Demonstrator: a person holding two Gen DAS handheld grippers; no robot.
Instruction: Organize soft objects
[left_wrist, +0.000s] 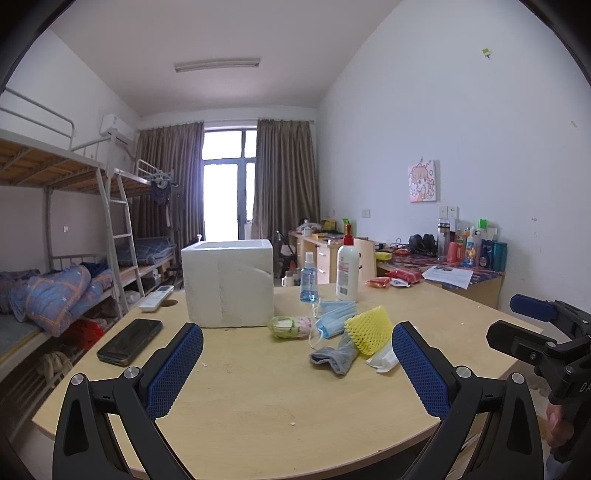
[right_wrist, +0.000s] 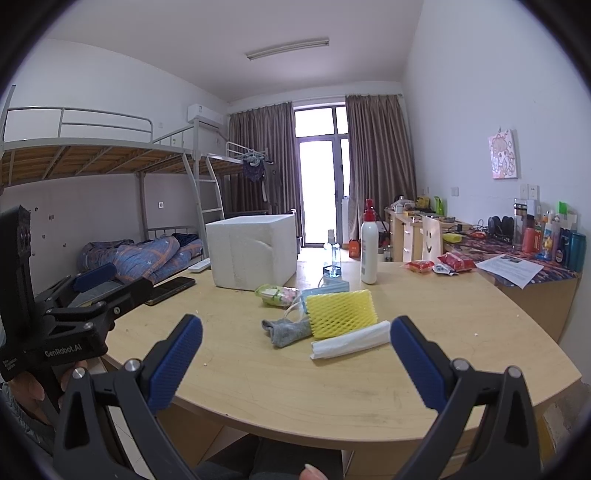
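- Progress so far: basically zero, I'd say. Left wrist view: the left gripper (left_wrist: 297, 345) is spread wide with nothing between its blue pads, hanging over the near side of the table (left_wrist: 258, 398).
- Soft stuff sits in one loose heap at about 1 o'clock from it: yellow sponge (left_wrist: 369, 326) lying over a grey sock (left_wrist: 334, 356), blue face mask (left_wrist: 334, 317) just behind, small tissue pack (left_wrist: 290, 326) beside that, white plastic bag (left_wrist: 384, 360) under the sponge.
- White foam box (left_wrist: 231, 282) at 11 o'clock, top open. My guess is that's where things go, but I can't see inside.
- Right wrist view: the right gripper (right_wrist: 295, 345) is also wide open, holding nothing, near the table edge.
- Same heap here at 12 o'clock: sponge (right_wrist: 341, 308), sock (right_wrist: 286, 330), bag (right_wrist: 351, 343), mask (right_wrist: 332, 286), tissue pack (right_wrist: 275, 295); box (right_wrist: 253, 251) at 11 o'clock.
- So all five things left to move, nothing picked up yet.
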